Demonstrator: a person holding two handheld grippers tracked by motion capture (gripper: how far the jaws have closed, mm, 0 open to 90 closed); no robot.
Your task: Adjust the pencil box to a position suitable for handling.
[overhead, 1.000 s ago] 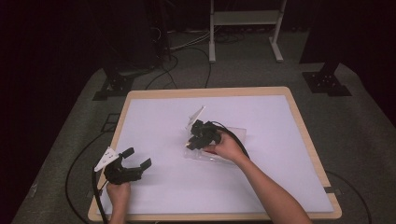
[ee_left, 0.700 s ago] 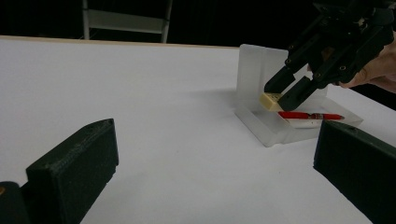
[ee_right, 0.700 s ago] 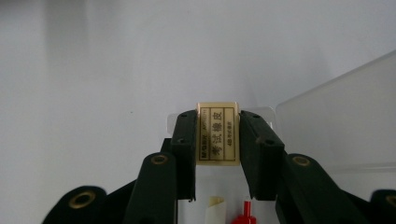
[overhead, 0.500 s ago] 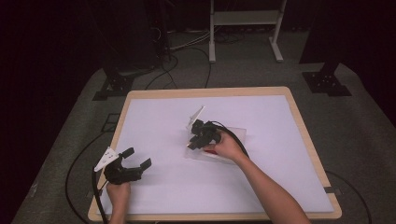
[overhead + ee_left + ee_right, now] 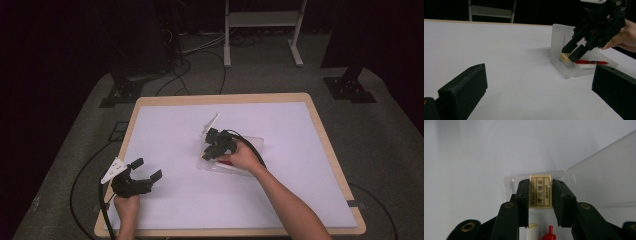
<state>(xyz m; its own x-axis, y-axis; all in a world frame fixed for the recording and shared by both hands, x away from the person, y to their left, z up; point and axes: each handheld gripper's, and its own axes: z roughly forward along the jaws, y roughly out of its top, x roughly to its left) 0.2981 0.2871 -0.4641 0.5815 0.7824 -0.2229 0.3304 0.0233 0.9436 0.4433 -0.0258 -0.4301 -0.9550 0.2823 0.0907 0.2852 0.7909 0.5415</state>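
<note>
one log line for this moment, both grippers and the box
right gripper: shut on eraser, over clear box | left gripper: open, idle near table edge | box: lid open, red pen inside

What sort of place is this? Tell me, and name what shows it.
Probably a lab or studio set up for recording handling tasks. A white-topped table stands alone on grey carpet among dark surroundings, cables trail across the floor between equipment stands, and a person works with a hand-held left gripper and right gripper.

Left gripper [image 5: 141, 179] rests low, jaws wide apart; right gripper [image 5: 540, 192] apparently clamps jaws closed.
</note>
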